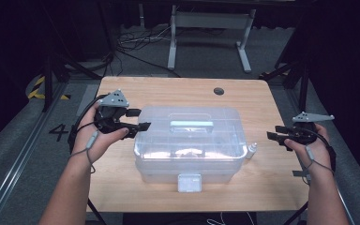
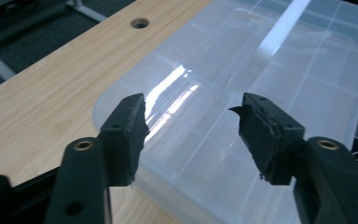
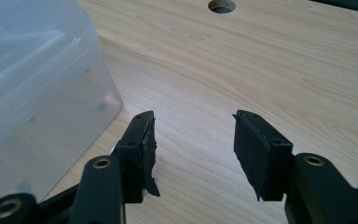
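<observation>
Clear box (image 1: pixel 187 140) (pale blue handle (image 1: pixel 191 124)), wood-grain table (image 1: pixel 168 89).

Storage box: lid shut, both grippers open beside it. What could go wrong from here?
1. The small white bottle stands close to the storage box; the right gripper reaching in could topple it.
2. The left gripper hangs at the lid's smooth rounded corner; a pinch there may slip.

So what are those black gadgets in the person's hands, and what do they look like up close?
They are hand-held grippers. The left gripper and right gripper are black, each with two blocky jaws lined with worn, ragged black pads, brass-coloured screw holes, and a grey three-cornered plate on top. A thin grey cable trails down each wrist. The forearms are bare, without sleeves.
</observation>
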`<state>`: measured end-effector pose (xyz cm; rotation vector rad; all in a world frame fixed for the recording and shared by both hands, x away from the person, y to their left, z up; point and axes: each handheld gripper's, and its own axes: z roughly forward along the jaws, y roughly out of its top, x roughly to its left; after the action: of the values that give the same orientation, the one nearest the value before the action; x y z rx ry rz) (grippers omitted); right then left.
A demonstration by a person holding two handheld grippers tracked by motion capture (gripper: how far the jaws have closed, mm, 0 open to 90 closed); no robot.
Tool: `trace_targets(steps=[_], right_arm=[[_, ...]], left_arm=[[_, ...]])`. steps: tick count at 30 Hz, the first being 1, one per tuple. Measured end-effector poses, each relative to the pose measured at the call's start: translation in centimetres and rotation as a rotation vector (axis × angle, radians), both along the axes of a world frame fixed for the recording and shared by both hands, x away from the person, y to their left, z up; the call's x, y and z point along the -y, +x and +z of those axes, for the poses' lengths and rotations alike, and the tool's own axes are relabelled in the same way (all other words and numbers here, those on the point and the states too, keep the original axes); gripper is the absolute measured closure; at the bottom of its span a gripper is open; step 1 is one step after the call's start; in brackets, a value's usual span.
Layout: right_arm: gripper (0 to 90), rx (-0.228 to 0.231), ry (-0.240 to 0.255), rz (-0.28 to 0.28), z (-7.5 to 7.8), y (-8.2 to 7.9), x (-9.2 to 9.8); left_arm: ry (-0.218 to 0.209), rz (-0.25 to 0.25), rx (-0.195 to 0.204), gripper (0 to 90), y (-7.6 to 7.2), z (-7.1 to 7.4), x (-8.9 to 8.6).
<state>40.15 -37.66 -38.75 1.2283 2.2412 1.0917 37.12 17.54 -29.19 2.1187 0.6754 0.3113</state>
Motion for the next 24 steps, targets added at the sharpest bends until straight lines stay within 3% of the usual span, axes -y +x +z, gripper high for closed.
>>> trace_targets(steps=[7,11,14,17,22,24], right_arm=[[49.4,0.002,0.012,0.006,0.1,-0.1,0.0],[49.2,-0.001,0.037,-0.002,0.2,-0.2,0.1],[49.9,-0.01,0.068,-0.001,0.3,-0.2,0.2],[50.4,-0.016,0.069,-0.001,0.3,-0.2,0.2],[50.7,-0.02,0.073,0.004,0.3,-0.2,0.2],[51.2,-0.018,0.073,0.008,0.3,-0.2,0.2]], left_arm=[[0.004,-0.057,-0.011,42.3,0.3,0.4,1.7],[0.021,-0.098,-0.057,33.6,0.6,0.5,2.9],[-0.012,-0.137,-0.071,29.9,0.9,0.1,4.0],[-0.006,-0.152,-0.078,29.1,1.0,-0.1,5.0],[0.042,-0.172,-0.077,34.1,1.4,-0.5,6.0],[0.081,-0.181,-0.086,38.0,1.7,-0.9,6.8]])
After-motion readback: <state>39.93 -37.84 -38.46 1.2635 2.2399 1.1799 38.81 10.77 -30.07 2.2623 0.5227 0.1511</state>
